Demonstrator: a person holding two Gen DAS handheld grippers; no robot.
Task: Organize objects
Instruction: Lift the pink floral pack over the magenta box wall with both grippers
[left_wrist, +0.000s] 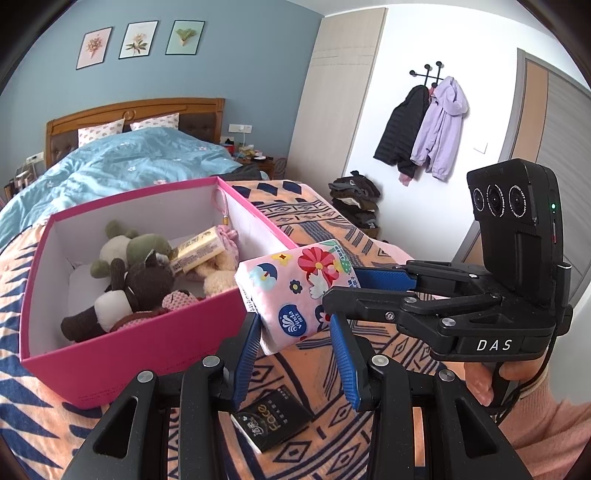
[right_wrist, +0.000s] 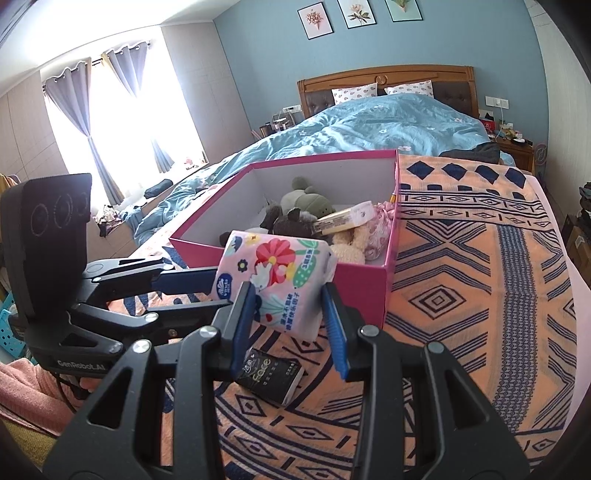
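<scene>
Your right hand-held gripper (right_wrist: 288, 295) is clenched across the floral tissue pack (right_wrist: 269, 269), holding it in the air just off the near right corner of the pink box (left_wrist: 129, 343). Your left hand-held gripper (left_wrist: 295, 328) straddles the pack's lower end, with one pad clear of it, so it looks released and is probably only steadying the pack. The soft wrap suits a broad pinch. Plush toys (left_wrist: 140, 273) already fill the box, and the black packet (left_wrist: 273, 417) lies on the patterned blanket (left_wrist: 332, 229) beneath.

Bright daylight from blown-out window (right_wrist: 110, 129); soft shadows, sharp focus, strong fisheye bending, dark corners.
</scene>
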